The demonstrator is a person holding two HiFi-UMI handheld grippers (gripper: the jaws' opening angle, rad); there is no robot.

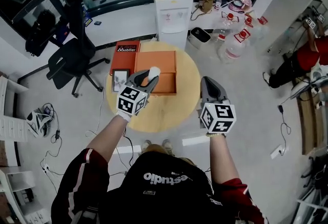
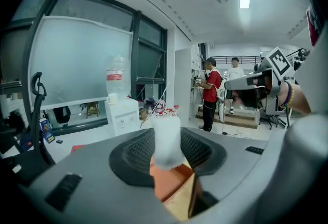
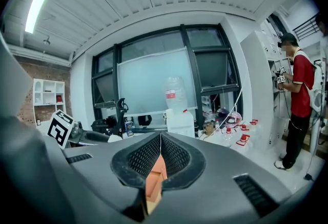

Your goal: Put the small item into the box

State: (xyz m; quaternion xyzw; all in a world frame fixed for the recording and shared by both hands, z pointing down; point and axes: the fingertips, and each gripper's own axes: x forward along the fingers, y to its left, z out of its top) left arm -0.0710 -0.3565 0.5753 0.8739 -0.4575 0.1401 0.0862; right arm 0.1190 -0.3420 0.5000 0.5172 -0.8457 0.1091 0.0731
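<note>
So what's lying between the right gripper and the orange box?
Nothing. In the head view, only a bare stretch of the round table shows between the right gripper and the orange box.

Round wooden table [image 1: 171, 110]: orange box [image 1: 165, 66] sits toward 12 o'clock. Red box [image 1: 123, 56] beside it at 10 o'clock, small black-framed card [image 1: 120, 79] at 9.

There are 2 hand-held grippers, the left hand-held gripper [image 1: 147, 77] and the right hand-held gripper [image 1: 208, 81], 1 small item [image 1: 153, 71], 1 orange box [image 1: 166, 70], 1 round counter [image 1: 169, 111], 1 water dispenser [image 1: 172, 13] and 1 office chair [image 1: 72, 58].
</note>
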